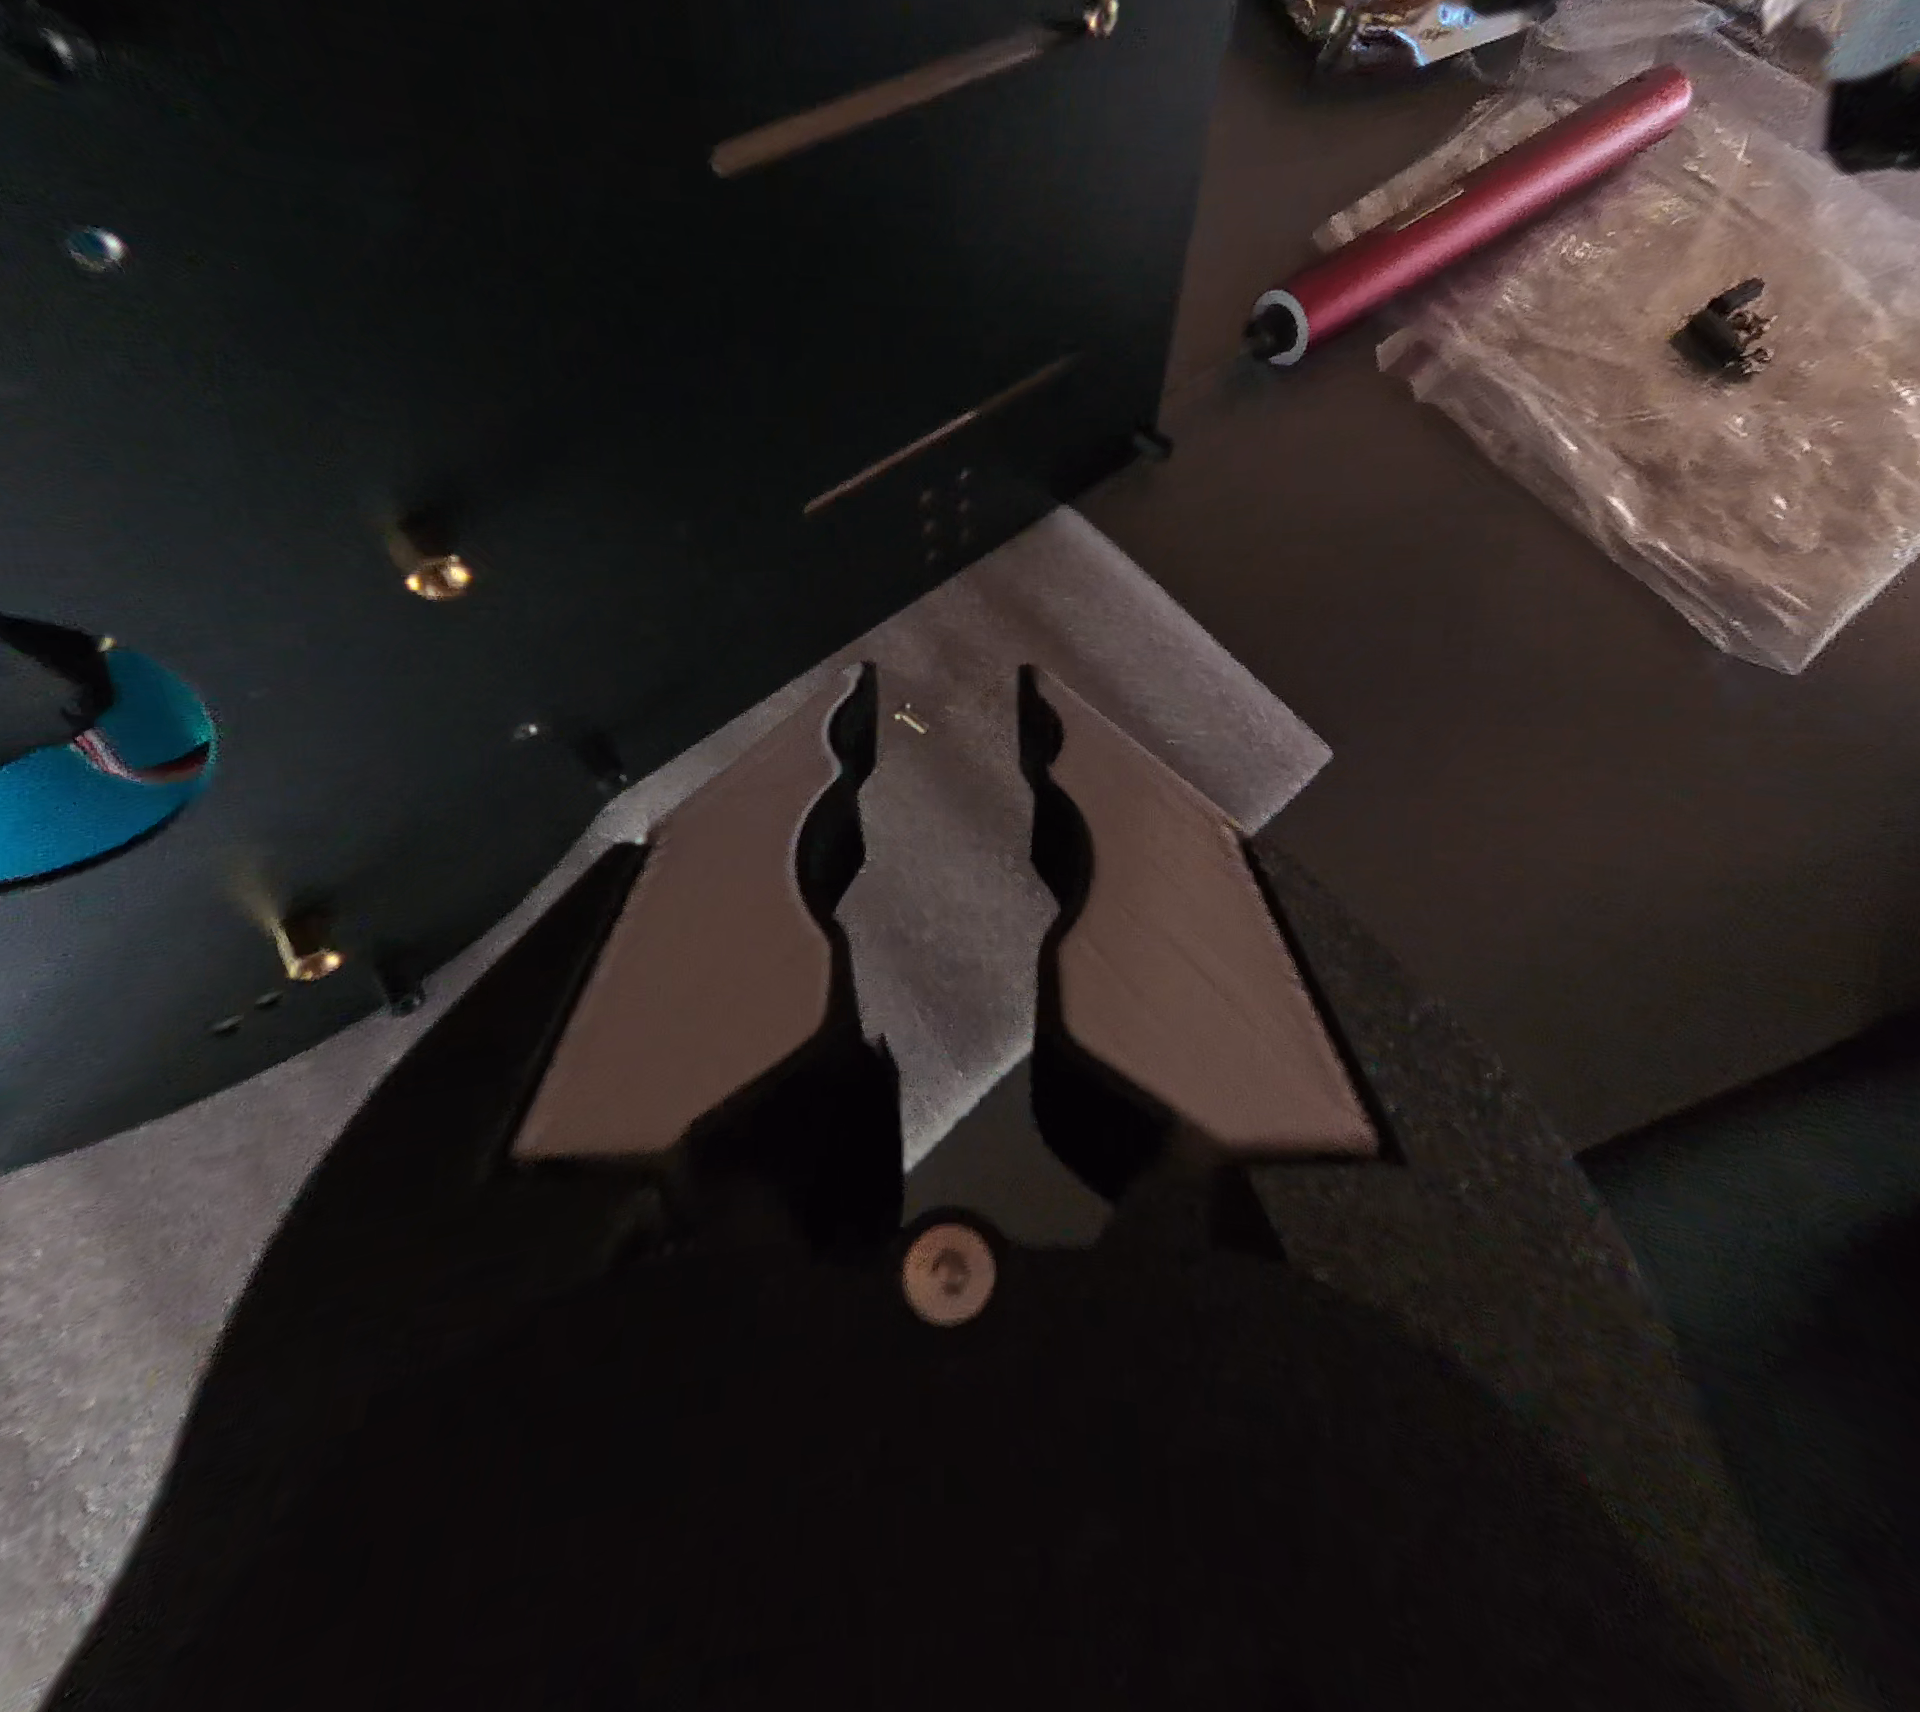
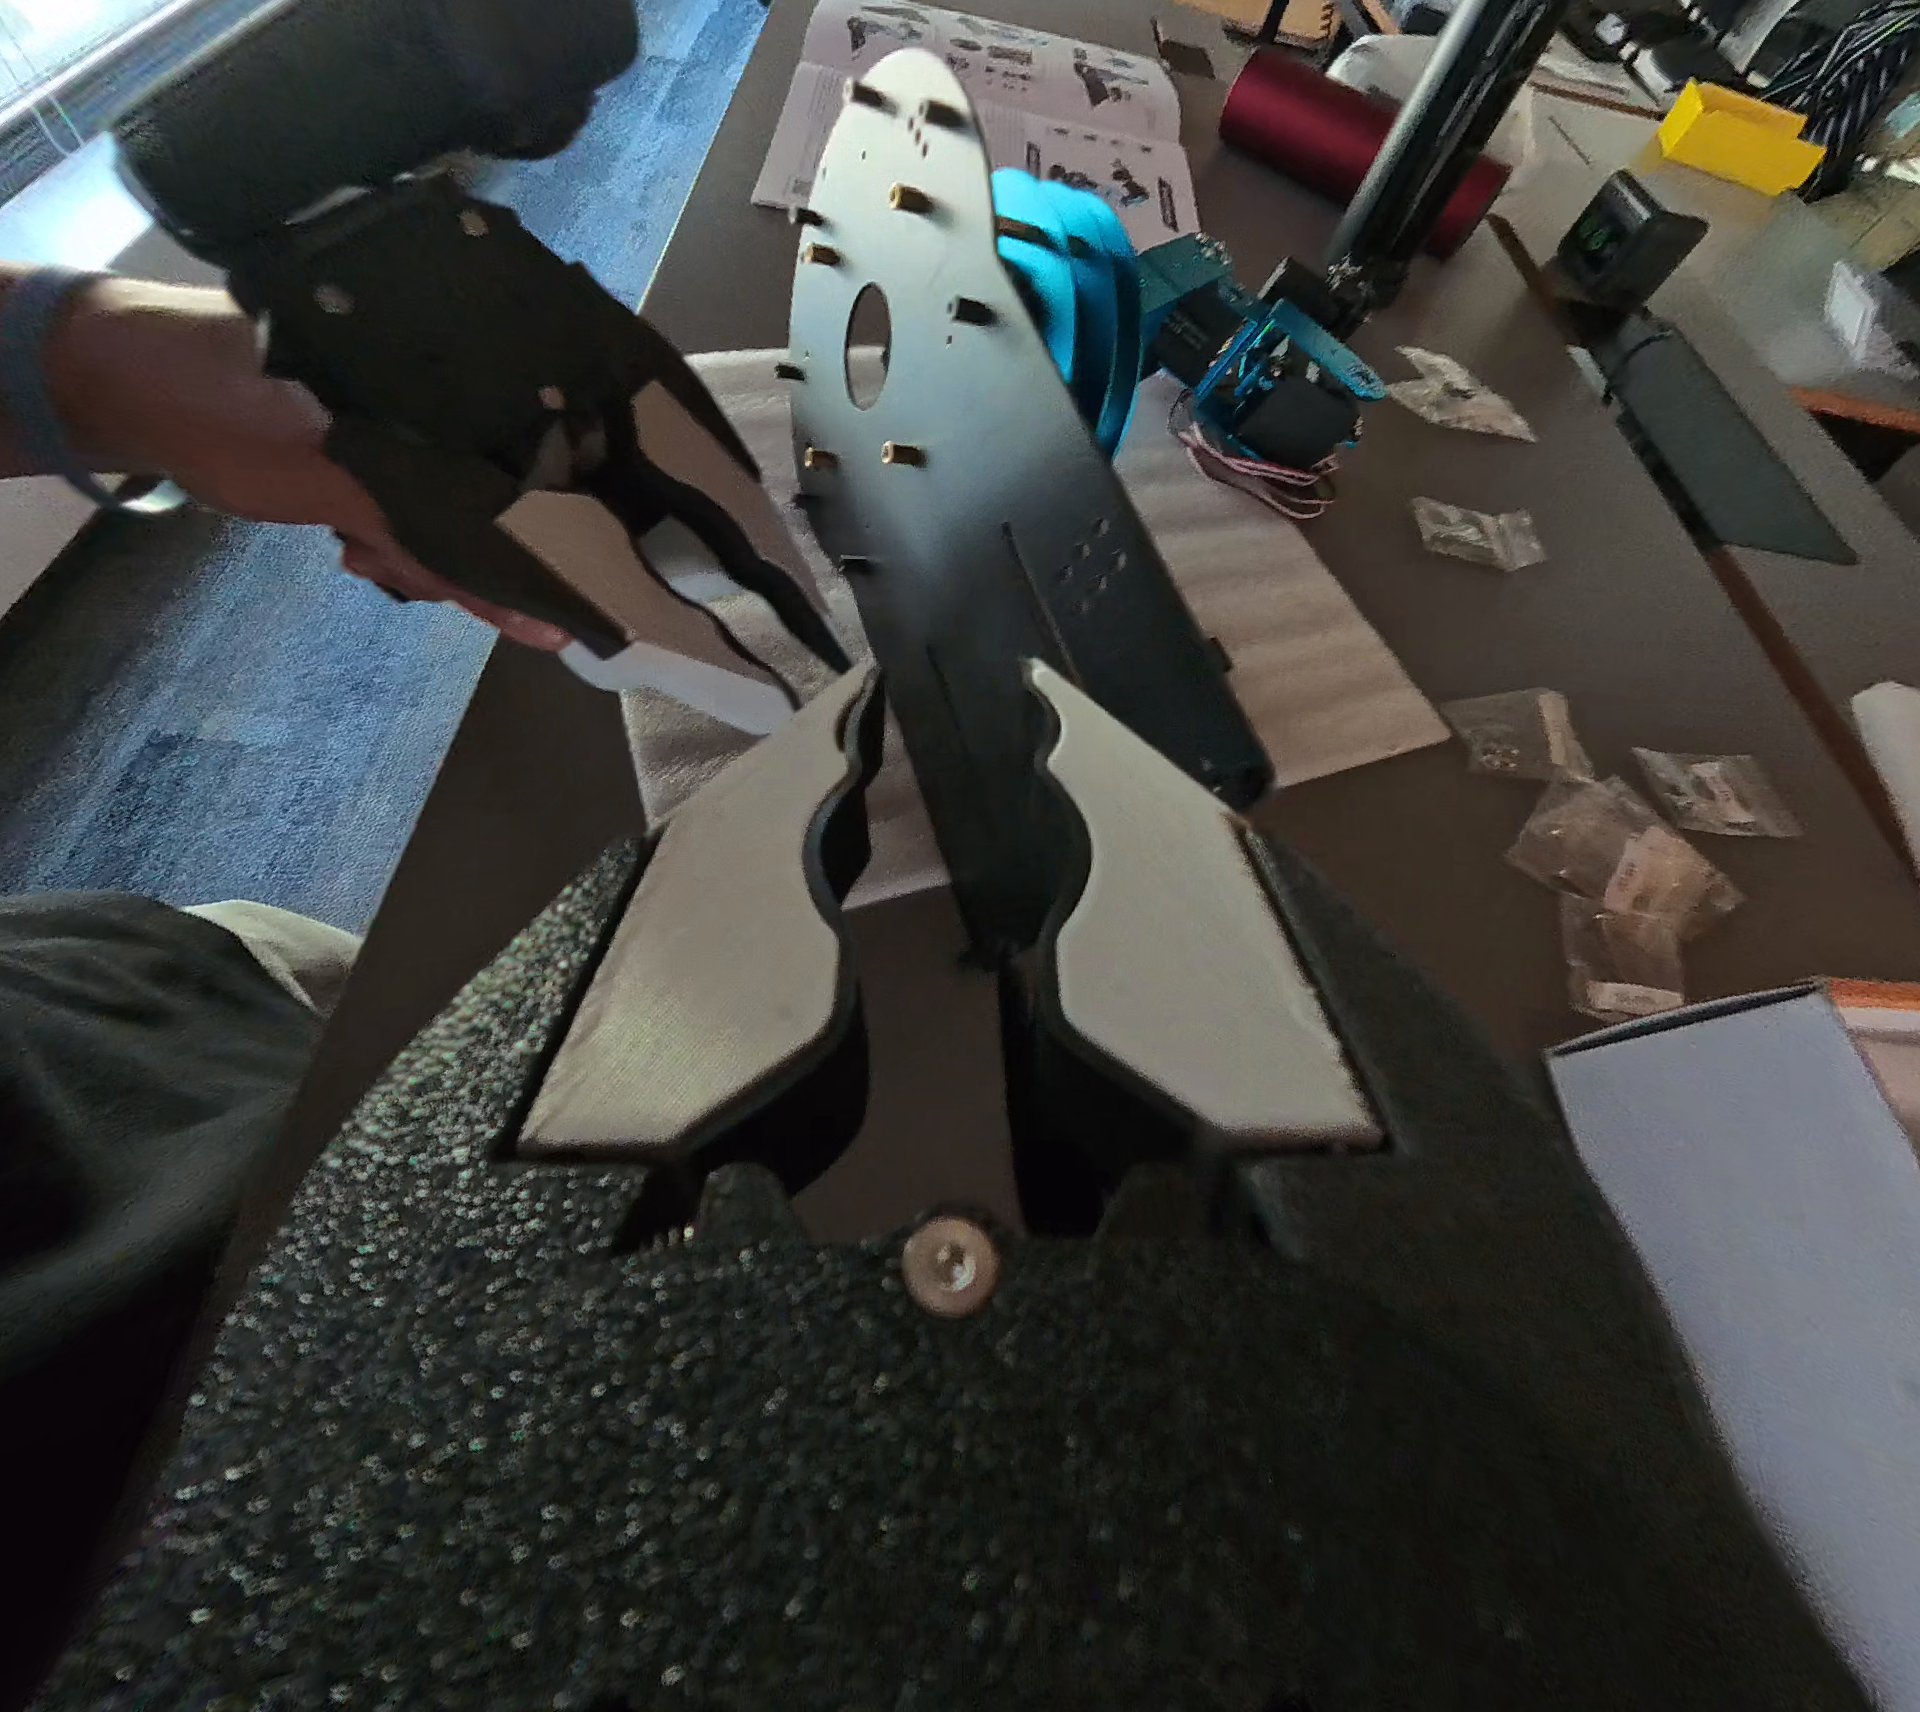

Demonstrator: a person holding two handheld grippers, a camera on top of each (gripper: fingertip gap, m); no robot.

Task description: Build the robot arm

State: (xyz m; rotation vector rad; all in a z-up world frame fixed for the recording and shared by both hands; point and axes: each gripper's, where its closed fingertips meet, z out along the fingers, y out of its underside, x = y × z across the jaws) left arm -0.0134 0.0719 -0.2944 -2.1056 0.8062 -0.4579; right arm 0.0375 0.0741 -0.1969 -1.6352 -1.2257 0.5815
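My right gripper (image 2: 951, 686) is shut on the lower edge of a black metal plate (image 2: 966, 519) and holds it upright over a white foam sheet (image 2: 1226, 582). The plate carries brass standoffs (image 2: 904, 452), and a blue robot assembly (image 2: 1070, 280) is fixed to its far side. In the left wrist view the plate (image 1: 623, 260) fills the upper left. My left gripper (image 1: 945, 686) is open and empty just above the foam sheet (image 1: 1091, 654), close beside the plate. A tiny brass screw (image 1: 911, 717) lies on the foam between its fingertips. The left gripper (image 2: 810, 675) also shows in the right wrist view, held by a hand.
A red-handled screwdriver (image 1: 1475, 208) lies on a clear plastic bag (image 1: 1714, 467) to the right. The dark table holds an open manual (image 2: 1039, 104), several small parts bags (image 2: 1621, 873), a red cylinder (image 2: 1340, 145) and a white box (image 2: 1745, 1247) at the near right. Some 11 cm of space lies between my two pairs of fingers.
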